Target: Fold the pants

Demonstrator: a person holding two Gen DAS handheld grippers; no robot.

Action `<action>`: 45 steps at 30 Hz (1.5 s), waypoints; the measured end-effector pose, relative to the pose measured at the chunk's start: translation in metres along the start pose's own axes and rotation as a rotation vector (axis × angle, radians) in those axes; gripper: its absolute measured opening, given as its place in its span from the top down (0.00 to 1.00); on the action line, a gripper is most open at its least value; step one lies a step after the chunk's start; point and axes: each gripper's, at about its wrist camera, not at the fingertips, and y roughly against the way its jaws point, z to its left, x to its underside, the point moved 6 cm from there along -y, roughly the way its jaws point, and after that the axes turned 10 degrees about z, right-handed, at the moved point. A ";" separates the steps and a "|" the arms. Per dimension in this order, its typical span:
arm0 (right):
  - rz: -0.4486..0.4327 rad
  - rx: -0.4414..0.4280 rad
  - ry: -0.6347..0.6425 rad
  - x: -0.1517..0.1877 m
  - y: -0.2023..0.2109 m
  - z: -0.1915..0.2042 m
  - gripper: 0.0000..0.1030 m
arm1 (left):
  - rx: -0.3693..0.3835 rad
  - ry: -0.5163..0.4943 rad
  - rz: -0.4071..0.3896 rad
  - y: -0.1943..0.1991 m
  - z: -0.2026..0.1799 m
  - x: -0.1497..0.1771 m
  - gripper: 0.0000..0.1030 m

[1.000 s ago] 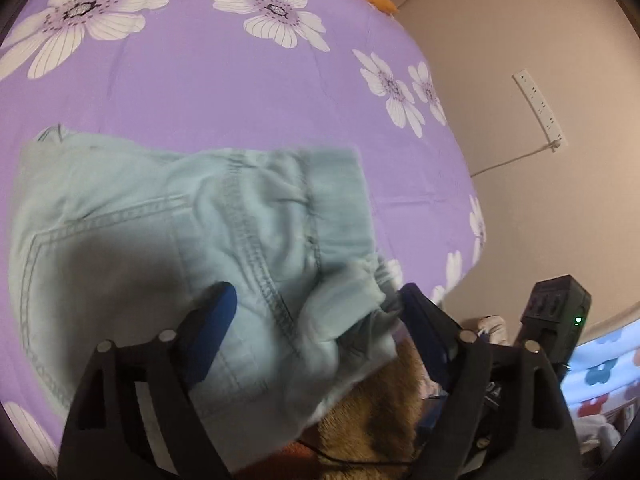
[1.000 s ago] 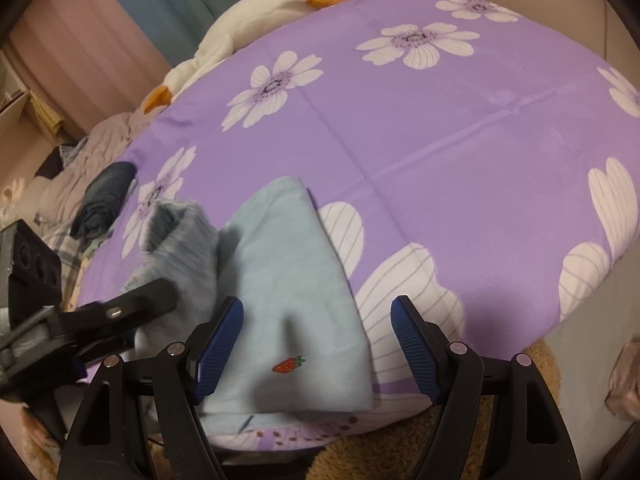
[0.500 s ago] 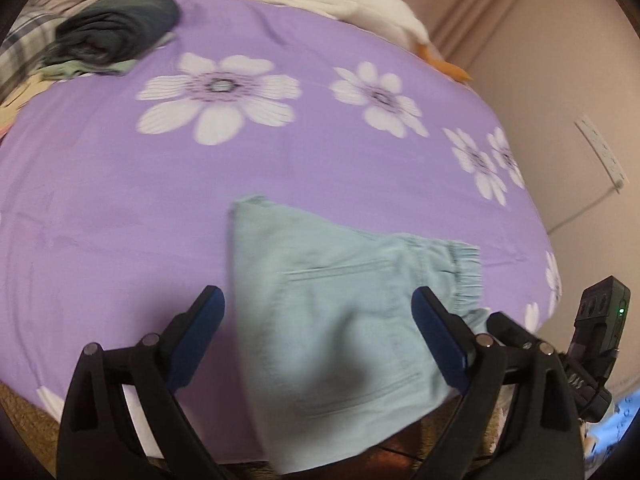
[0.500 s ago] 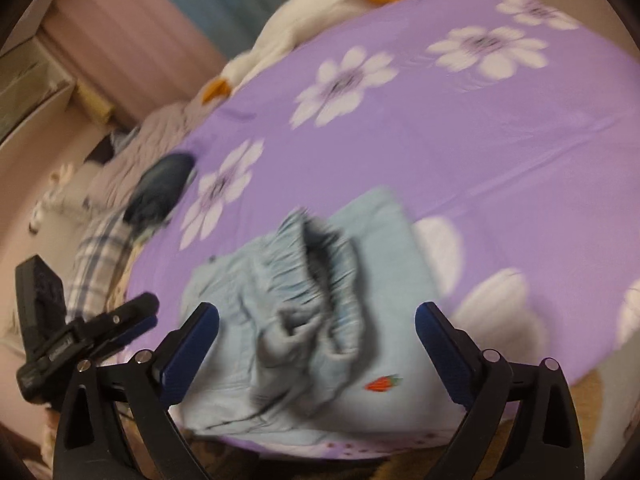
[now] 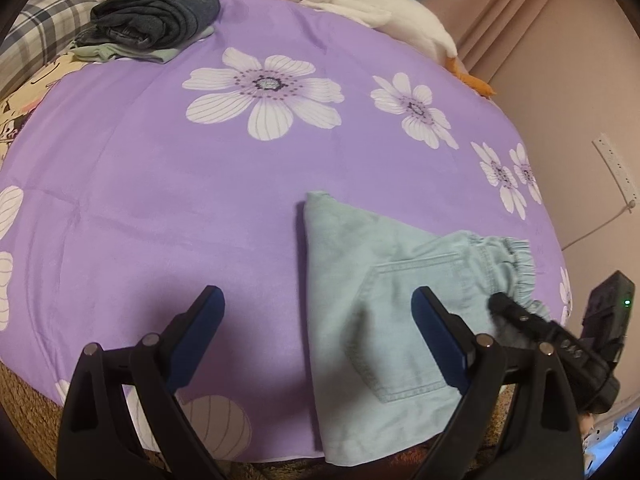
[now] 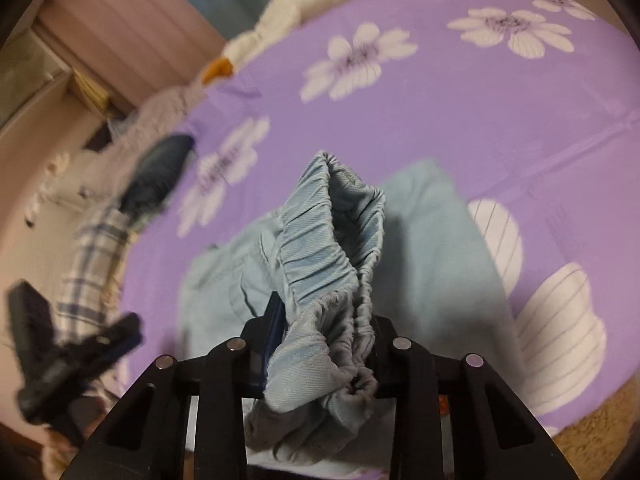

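Note:
Light blue denim pants (image 5: pixel 384 280) lie partly folded at the near right edge of the purple flowered bed (image 5: pixel 160 200), back pocket up. My left gripper (image 5: pixel 318 312) is open and empty, held above the bed with its right finger over the pants. My right gripper (image 6: pixel 320 344) is shut on the elastic waistband (image 6: pixel 328 248) of the pants and lifts it off the bed; it also shows in the left wrist view (image 5: pixel 516 312) at the waistband's corner. The rest of the pants (image 6: pixel 432 248) lies flat behind it.
A pile of dark folded clothes (image 5: pixel 156 16) sits at the far left of the bed. A white goose plush (image 5: pixel 380 4) lies along the far edge. A wall with a power strip (image 5: pixel 614 172) stands to the right. Brown carpet (image 6: pixel 600 412) lies below the bed edge.
My right gripper has closed on the waistband and raised it. My left gripper has pulled back and left, away from the pants, staying open.

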 end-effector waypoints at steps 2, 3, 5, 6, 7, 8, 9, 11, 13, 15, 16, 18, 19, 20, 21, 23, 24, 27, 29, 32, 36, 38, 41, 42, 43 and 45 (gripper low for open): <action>-0.027 0.017 -0.006 -0.002 0.011 -0.003 0.67 | 0.019 -0.005 0.009 -0.004 -0.002 -0.001 0.09; -0.032 0.041 -0.006 -0.002 0.014 -0.007 0.67 | 0.031 -0.011 0.018 -0.007 -0.005 -0.002 0.10; -0.013 0.093 -0.012 -0.001 0.008 -0.019 0.67 | 0.058 -0.025 0.047 -0.019 -0.009 -0.004 0.18; 0.003 0.114 -0.021 0.000 0.004 -0.024 0.67 | 0.064 -0.028 0.064 -0.026 -0.011 -0.004 0.21; 0.021 0.133 -0.026 0.002 -0.002 -0.029 0.67 | 0.065 -0.030 0.078 -0.031 -0.012 -0.005 0.27; 0.035 0.149 -0.030 0.004 -0.008 -0.036 0.67 | 0.061 -0.030 0.100 -0.039 -0.013 -0.005 0.32; 0.034 0.156 -0.033 0.005 -0.010 -0.038 0.67 | 0.059 -0.032 0.124 -0.048 -0.013 -0.005 0.34; 0.021 0.150 -0.036 0.007 -0.009 -0.041 0.67 | 0.067 -0.042 0.149 -0.059 -0.014 -0.004 0.36; 0.019 0.143 -0.041 0.007 -0.008 -0.041 0.66 | 0.045 -0.035 0.175 -0.070 -0.010 0.000 0.35; 0.018 0.139 -0.042 0.007 -0.008 -0.042 0.66 | 0.047 -0.046 0.158 -0.069 -0.010 0.002 0.34; 0.016 0.140 -0.038 0.008 -0.007 -0.042 0.65 | 0.037 -0.066 0.162 -0.068 -0.011 0.005 0.33; 0.010 0.146 -0.028 0.008 -0.007 -0.041 0.65 | 0.017 -0.103 0.167 -0.066 -0.013 0.011 0.31; 0.009 0.147 -0.026 0.008 -0.007 -0.042 0.65 | 0.010 -0.115 0.168 -0.066 -0.014 0.015 0.30; 0.009 0.149 -0.026 0.009 -0.006 -0.041 0.65 | 0.002 -0.139 0.172 -0.064 -0.016 0.021 0.29; 0.009 0.147 -0.029 0.009 -0.006 -0.041 0.65 | -0.003 -0.153 0.171 -0.063 -0.017 0.026 0.28; 0.010 0.145 -0.033 0.009 -0.007 -0.042 0.64 | -0.008 -0.172 0.166 -0.061 -0.017 0.034 0.25; 0.011 0.144 -0.036 0.010 -0.007 -0.042 0.64 | -0.008 -0.177 0.159 -0.060 -0.017 0.038 0.25; 0.015 0.154 -0.034 0.010 -0.006 -0.042 0.63 | 0.009 -0.159 0.159 -0.059 -0.014 0.044 0.23; 0.019 0.168 -0.031 0.011 -0.004 -0.042 0.61 | 0.019 -0.147 0.166 -0.056 -0.012 0.048 0.23; 0.027 0.192 -0.029 0.014 -0.001 -0.044 0.60 | 0.030 -0.139 0.183 -0.053 -0.011 0.054 0.22; 0.025 0.257 -0.022 0.021 0.007 -0.048 0.45 | 0.061 -0.133 0.205 -0.049 -0.011 0.061 0.18; 0.021 0.291 -0.017 0.023 0.011 -0.051 0.33 | 0.065 -0.143 0.224 -0.048 -0.013 0.065 0.16; 0.026 0.338 -0.027 0.025 0.018 -0.056 0.24 | 0.068 -0.163 0.224 -0.043 -0.020 0.065 0.16; 0.025 0.320 -0.027 0.025 0.020 -0.055 0.24 | 0.080 -0.166 0.224 -0.043 -0.021 0.063 0.16; 0.024 0.297 -0.027 0.025 0.023 -0.055 0.24 | 0.099 -0.166 0.216 -0.041 -0.023 0.060 0.16; 0.016 0.265 -0.024 0.023 0.028 -0.054 0.24 | 0.127 -0.156 0.188 -0.039 -0.027 0.049 0.16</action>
